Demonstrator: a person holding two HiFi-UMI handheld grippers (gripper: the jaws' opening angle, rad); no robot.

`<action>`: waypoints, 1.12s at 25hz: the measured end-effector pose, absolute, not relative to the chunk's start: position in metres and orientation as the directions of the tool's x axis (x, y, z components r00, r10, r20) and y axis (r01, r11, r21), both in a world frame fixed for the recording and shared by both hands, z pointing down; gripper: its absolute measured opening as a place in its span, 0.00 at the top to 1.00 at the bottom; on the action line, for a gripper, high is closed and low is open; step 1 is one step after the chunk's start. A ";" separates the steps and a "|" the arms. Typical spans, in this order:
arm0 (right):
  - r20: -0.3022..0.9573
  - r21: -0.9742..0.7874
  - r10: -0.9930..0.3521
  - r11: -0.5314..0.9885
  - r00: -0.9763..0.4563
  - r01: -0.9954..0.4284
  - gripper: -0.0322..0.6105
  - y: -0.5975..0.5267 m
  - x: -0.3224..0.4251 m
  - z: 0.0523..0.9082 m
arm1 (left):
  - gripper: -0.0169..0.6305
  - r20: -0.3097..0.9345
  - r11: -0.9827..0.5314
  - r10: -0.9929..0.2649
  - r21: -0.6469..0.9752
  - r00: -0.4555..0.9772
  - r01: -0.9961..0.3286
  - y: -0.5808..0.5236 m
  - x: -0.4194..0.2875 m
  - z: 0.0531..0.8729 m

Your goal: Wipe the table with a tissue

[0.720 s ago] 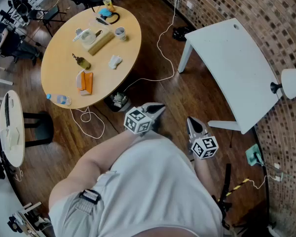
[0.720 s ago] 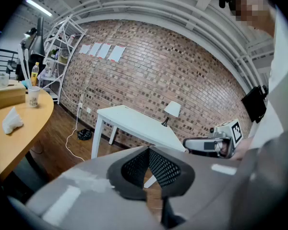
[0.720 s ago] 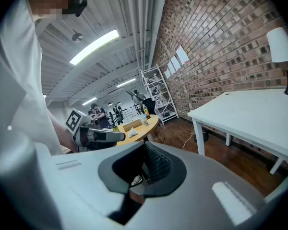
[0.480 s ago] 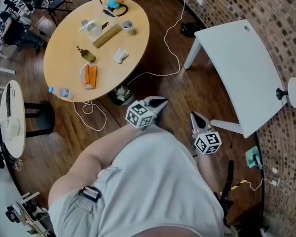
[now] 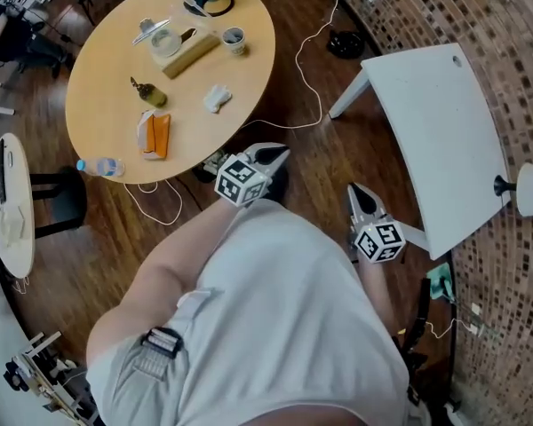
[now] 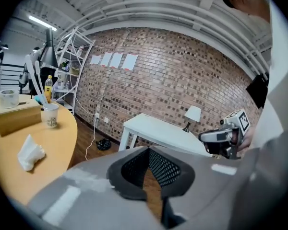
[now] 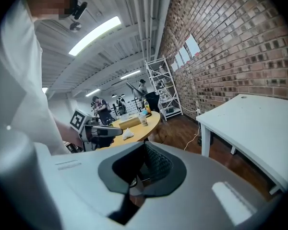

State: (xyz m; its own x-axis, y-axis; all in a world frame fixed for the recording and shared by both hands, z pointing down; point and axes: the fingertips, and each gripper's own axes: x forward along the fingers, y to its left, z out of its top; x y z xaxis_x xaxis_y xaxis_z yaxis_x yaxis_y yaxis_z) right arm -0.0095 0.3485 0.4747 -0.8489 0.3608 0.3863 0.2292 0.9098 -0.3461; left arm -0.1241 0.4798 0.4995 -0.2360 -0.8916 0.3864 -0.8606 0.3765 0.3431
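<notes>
Two hand-held grippers hang in front of the person, the left gripper (image 5: 268, 156) and the right gripper (image 5: 356, 195), each with its jaws pressed together and holding nothing. Over the last moment the left gripper has drawn nearer the edge of the round wooden counter (image 5: 107, 78), so this looks like the approach, with no wiping begun. One crumpled white tissue (image 5: 217, 98) lies untouched on the counter, well apart from both grippers. Also on the counter are one wooden box (image 5: 192, 53), one paper cup (image 5: 234, 38) and one plastic bottle (image 5: 101, 165) on its side. One white table (image 5: 435, 131) stands to the right.
</notes>
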 end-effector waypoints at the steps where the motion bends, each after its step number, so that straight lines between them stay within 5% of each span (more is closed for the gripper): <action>1: 0.390 -0.341 0.362 0.911 -0.847 0.232 0.94 0.347 -0.019 0.474 | 0.97 0.387 0.387 -0.888 0.341 -0.247 -0.857 0.483 -0.135 0.501; 11: 0.433 -0.305 0.400 0.908 -0.807 0.287 0.94 0.358 -0.107 0.471 | 0.97 0.480 0.538 -0.813 0.406 -0.329 -0.738 0.542 -0.222 0.550; 18: 0.454 -0.316 0.399 0.908 -0.796 0.275 0.94 0.366 -0.142 0.473 | 0.96 0.629 0.704 -0.617 0.171 -0.473 -0.690 0.614 -0.295 0.588; 22: 0.488 -0.286 0.372 0.923 -0.790 0.258 0.94 0.362 -0.147 0.480 | 0.90 0.706 0.628 -0.527 -0.051 -0.473 -0.776 0.635 -0.322 0.617; 28: 0.505 -0.295 0.345 0.931 -0.792 0.217 0.94 0.362 -0.152 0.486 | 0.76 0.794 0.517 -0.451 -0.139 -0.406 -0.845 0.646 -0.332 0.654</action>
State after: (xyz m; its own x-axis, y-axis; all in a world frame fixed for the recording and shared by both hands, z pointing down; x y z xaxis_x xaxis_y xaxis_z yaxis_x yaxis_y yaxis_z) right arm -0.1524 0.3624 0.4860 -0.7916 0.3445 0.5047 0.2169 0.9305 -0.2950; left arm -0.3315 0.6458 0.6536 -0.4064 -0.4515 0.7943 -0.8448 0.5168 -0.1385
